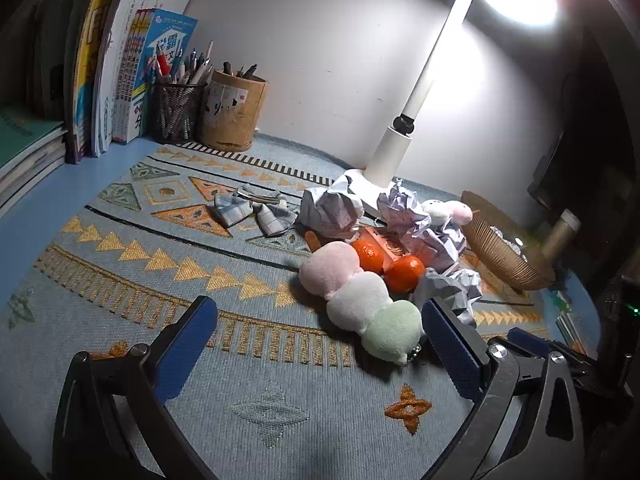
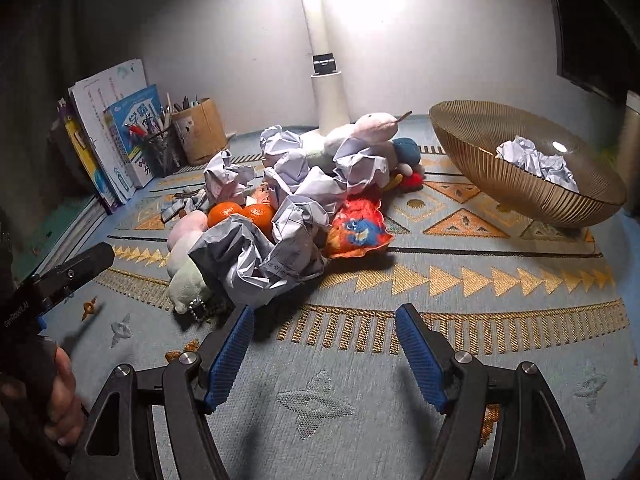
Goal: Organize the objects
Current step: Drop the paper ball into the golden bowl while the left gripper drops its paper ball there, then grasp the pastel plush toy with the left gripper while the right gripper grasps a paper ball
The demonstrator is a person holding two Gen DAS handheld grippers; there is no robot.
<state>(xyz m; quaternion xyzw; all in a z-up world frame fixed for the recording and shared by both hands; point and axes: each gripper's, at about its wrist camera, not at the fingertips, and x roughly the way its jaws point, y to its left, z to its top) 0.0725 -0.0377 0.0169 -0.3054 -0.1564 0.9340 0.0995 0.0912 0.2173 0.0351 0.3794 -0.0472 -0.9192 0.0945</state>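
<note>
Hovering spread-jawed, empty: left gripper, right gripper — fuzzy three-ball plush, crumpled paper; ribbed gold bowl's paper visible right-view only.

Left gripper, right gripper: agape.

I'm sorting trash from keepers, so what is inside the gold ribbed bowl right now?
The gold ribbed bowl holds crumpled white paper against its far side. The near wall hides the bottom of the bowl, so anything lying low beneath the paper cannot be seen.
</note>
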